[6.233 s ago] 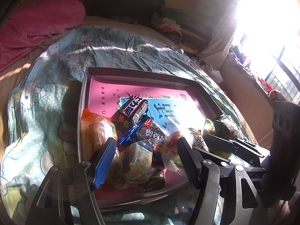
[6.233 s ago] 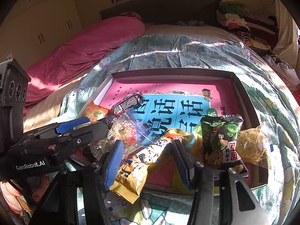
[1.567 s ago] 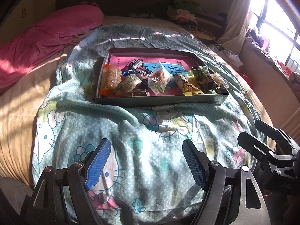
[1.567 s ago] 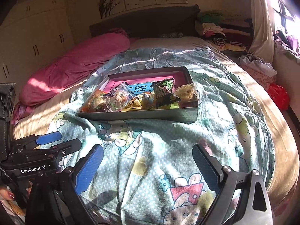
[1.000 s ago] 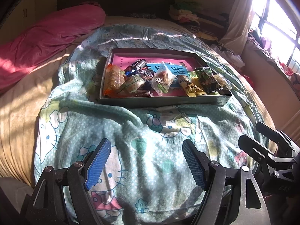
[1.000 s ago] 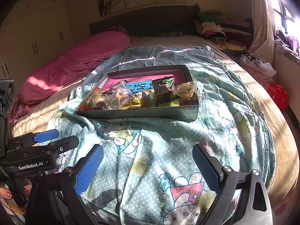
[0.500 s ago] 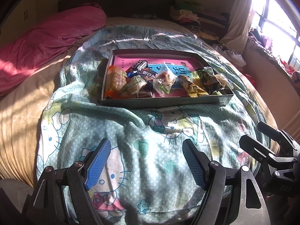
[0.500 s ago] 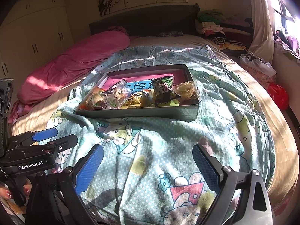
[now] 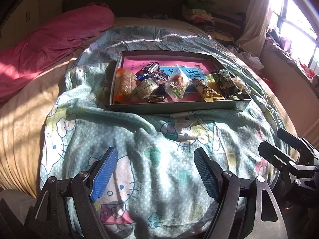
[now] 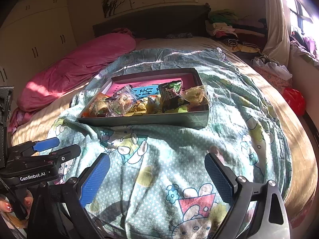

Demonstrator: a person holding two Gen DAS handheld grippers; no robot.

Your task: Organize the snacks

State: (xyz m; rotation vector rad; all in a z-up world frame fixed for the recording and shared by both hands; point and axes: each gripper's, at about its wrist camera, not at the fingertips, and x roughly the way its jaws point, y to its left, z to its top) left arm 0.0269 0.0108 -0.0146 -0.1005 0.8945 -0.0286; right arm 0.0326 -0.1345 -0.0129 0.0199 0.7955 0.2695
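A shallow grey box (image 9: 179, 107) (image 10: 151, 119) with a pink and blue lining sits on the bed quilt, far ahead of both grippers. Several wrapped snacks lie along its near side: an orange bread pack (image 9: 124, 85), a clear bag (image 9: 176, 85) (image 10: 121, 101), and a dark green packet (image 9: 223, 82) (image 10: 171, 95). My left gripper (image 9: 154, 171) hangs open over the quilt with nothing between its blue pads. My right gripper (image 10: 157, 177) is open too, also empty, well short of the box.
A patterned teal quilt (image 9: 139, 139) covers the bed. A pink duvet (image 9: 49, 41) lies at the left. Folded clothes (image 10: 225, 25) are piled by the headboard. White wardrobes (image 10: 35, 33) stand at the left. A red bag (image 10: 295, 99) sits beside the bed's right edge.
Both grippers have pulled far back from the box since the earliest frames, where their jaws stood among the snacks. Over the last second nothing has visibly shifted.
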